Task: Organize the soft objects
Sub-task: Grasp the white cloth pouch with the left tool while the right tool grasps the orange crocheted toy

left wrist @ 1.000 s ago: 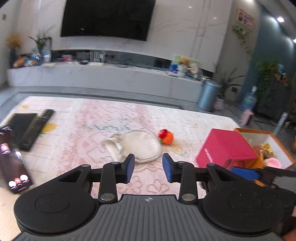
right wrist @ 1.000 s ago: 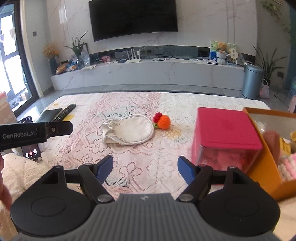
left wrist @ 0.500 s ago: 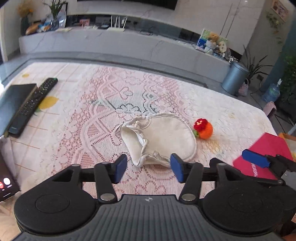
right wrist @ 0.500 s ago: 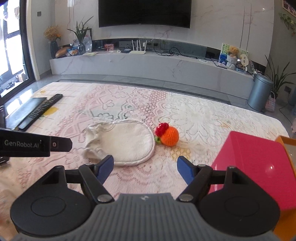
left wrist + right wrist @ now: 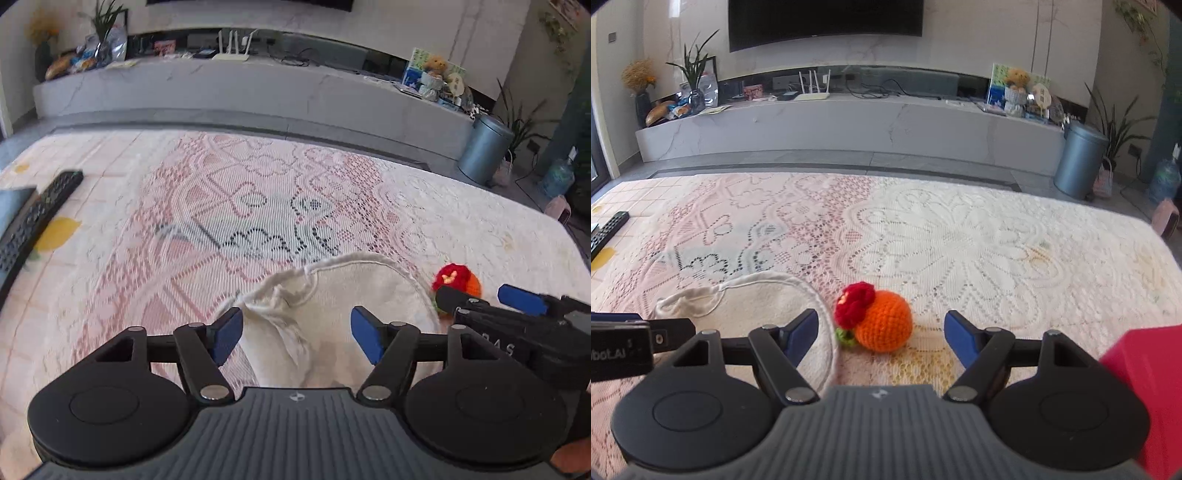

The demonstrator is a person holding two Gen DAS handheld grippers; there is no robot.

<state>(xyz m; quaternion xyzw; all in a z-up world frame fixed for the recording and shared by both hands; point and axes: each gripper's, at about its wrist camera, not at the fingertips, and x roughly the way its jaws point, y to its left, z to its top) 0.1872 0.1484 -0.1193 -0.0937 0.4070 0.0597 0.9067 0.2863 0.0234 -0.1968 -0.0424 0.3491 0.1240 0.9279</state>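
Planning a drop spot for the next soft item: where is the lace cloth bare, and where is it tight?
Bare: the wide stretch of lace cloth beyond the crocheted orange, out to the far edge, and the middle between the white pouch and the remote. Crowded: near edge, where pouch, orange and red box sit under the open left gripper and right gripper.

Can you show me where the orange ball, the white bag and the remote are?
orange ball (image 5: 884,326), right wrist view, its orange body.
white bag (image 5: 354,291), left wrist view, its flat cloth.
remote (image 5: 33,225), left wrist view, its buttons.
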